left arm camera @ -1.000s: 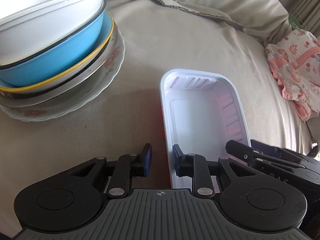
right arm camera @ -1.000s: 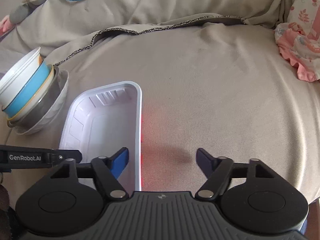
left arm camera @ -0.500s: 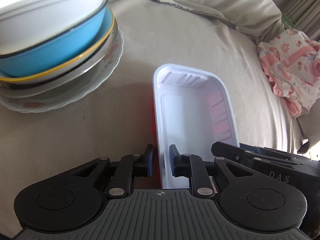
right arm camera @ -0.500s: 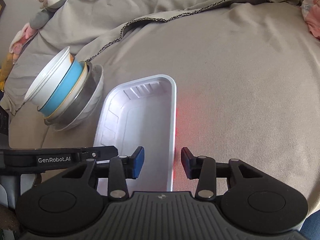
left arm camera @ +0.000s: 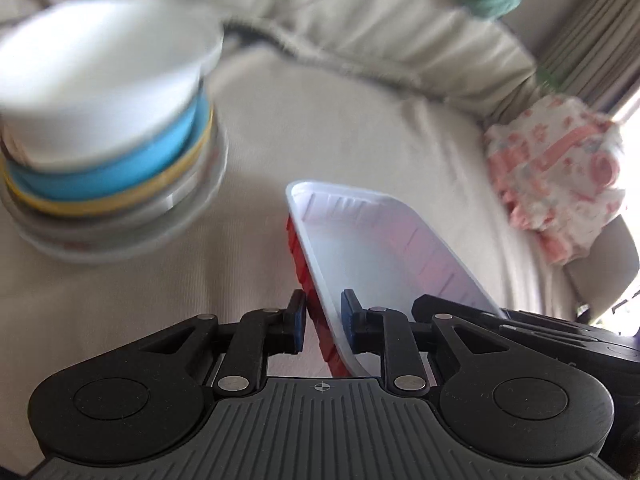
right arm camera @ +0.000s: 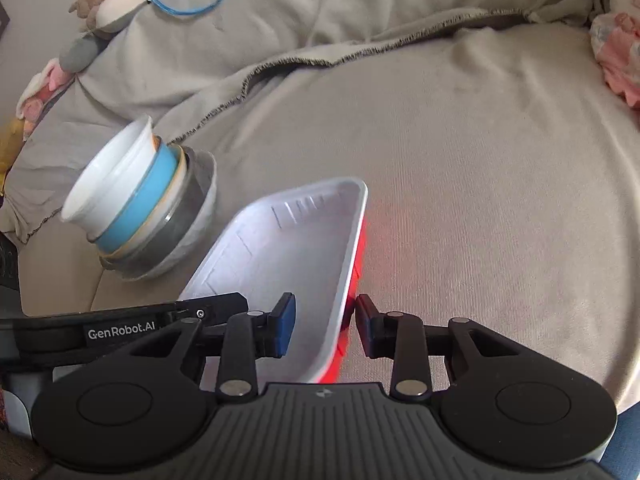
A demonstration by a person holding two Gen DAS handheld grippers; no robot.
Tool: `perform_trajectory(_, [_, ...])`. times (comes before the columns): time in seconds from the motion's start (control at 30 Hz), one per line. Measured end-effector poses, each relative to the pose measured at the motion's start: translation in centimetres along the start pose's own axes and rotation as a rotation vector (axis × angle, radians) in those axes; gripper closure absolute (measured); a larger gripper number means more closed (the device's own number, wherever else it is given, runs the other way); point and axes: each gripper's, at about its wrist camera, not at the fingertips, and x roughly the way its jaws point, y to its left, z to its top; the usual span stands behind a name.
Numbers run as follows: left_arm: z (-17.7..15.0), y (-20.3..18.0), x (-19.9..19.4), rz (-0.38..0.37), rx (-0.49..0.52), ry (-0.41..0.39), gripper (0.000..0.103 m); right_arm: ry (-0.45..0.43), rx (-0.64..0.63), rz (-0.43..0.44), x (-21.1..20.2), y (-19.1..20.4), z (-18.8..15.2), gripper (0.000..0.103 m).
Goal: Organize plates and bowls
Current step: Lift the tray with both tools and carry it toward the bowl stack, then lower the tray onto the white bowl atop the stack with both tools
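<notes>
A white rectangular tray (left arm camera: 380, 248) with a red outside hangs tilted above the beige cover, carried between both grippers. My left gripper (left arm camera: 323, 320) straddles its left wall, pads on either side of it, and the jaws are easing open slightly. My right gripper (right arm camera: 325, 316) is shut on the tray's (right arm camera: 288, 248) right wall. To the left stands a stack of bowls and plates (left arm camera: 108, 140), white on blue on grey, blurred in the left wrist view. The same stack (right arm camera: 136, 208) appears sharper in the right wrist view, left of the tray.
A beige cloth (right arm camera: 480, 160) covers the soft surface and the cushions behind it. A pink floral garment (left arm camera: 556, 176) lies at the right edge. Soft toys and a blue ring (right arm camera: 188, 4) rest on the cushions at the back left.
Both grippers' jaws closed in on the tray's side walls. The tray then rose off the cloth and tilted, and the bowl stack now looks lower and farther away.
</notes>
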Motion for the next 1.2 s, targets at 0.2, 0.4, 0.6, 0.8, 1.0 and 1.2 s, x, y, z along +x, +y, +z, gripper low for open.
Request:
perform_trajectory(0.2, [3.1,-0.3,-10.6,-0.011,0.061,-0.257,0.079,-0.195,-0.163,0.082,-6.7,7.0,2.9,0.07])
perform_trajectory(0.4, [5.6,4.5,-15.0,0.067,0.02,-0.372,0.079,-0.221,-0.283,0.172,-5.1,14.2,6.7,0.07])
perform_trajectory(0.6, [7.0,10.8,-11.3,0.111,-0.064,-0.333,0.082,-0.168,-0.358,0.106,2.5,18.9,8.2,0.07])
perform_trajectory(0.8, [7.2,13.7,-8.7,0.092,-0.092,-0.293,0.082,-0.092,-0.336,0.056,6.8,19.0,8.3,0.07])
perform_trajectory(1.0, [7.2,15.4,-8.8,0.027,-0.144,-0.287,0.082,-0.078,-0.344,0.042,7.8,19.0,8.0,0.07])
perform_trajectory(1.2, [7.5,16.3,-10.4,0.001,-0.179,-0.312,0.082,-0.079,-0.354,0.042,8.2,19.6,8.4,0.07])
